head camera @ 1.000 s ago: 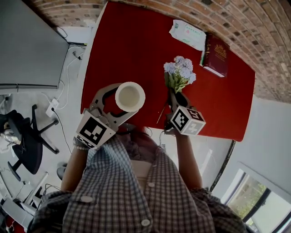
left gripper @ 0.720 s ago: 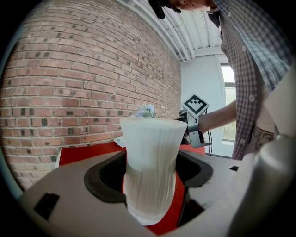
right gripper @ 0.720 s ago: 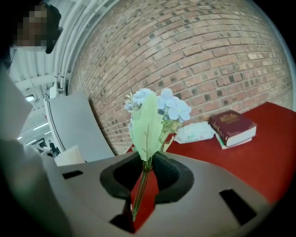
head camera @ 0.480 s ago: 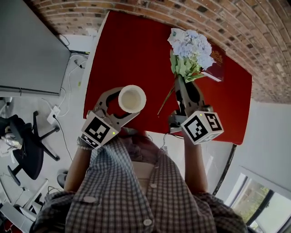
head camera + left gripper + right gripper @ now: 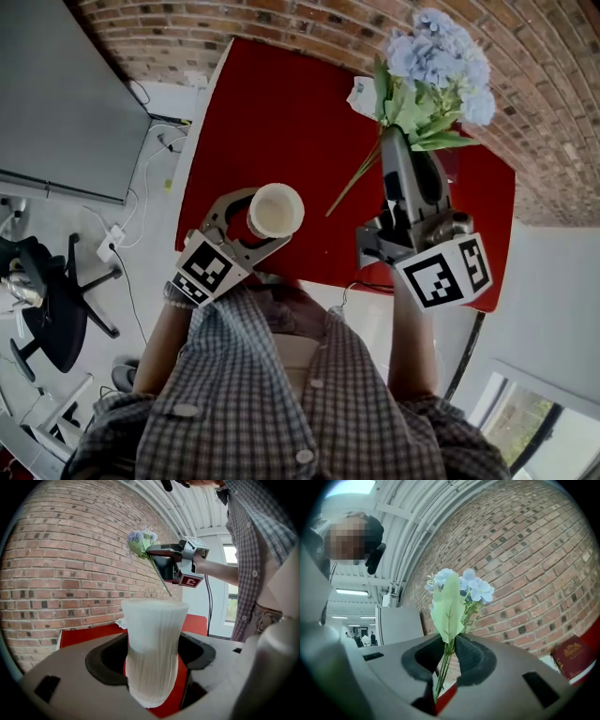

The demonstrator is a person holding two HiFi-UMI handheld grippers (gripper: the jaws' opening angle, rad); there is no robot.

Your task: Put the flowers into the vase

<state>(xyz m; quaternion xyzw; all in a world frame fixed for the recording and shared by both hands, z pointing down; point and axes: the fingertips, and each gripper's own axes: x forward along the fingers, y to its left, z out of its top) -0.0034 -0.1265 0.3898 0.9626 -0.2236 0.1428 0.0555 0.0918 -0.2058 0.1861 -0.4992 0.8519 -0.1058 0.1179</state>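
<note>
The left gripper (image 5: 261,223) grasps the white vase (image 5: 276,210), which stands upright at the near edge of the red bench (image 5: 272,112). To its right, the right gripper (image 5: 403,141) is clenched on the stems of the blue flowers (image 5: 433,66), above the bench.

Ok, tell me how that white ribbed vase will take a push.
The white ribbed vase probably tips easily: it is tall, its base narrower than its rim. It looks translucent, so perhaps thin and light. The ribs may help the left gripper hold it.
</note>
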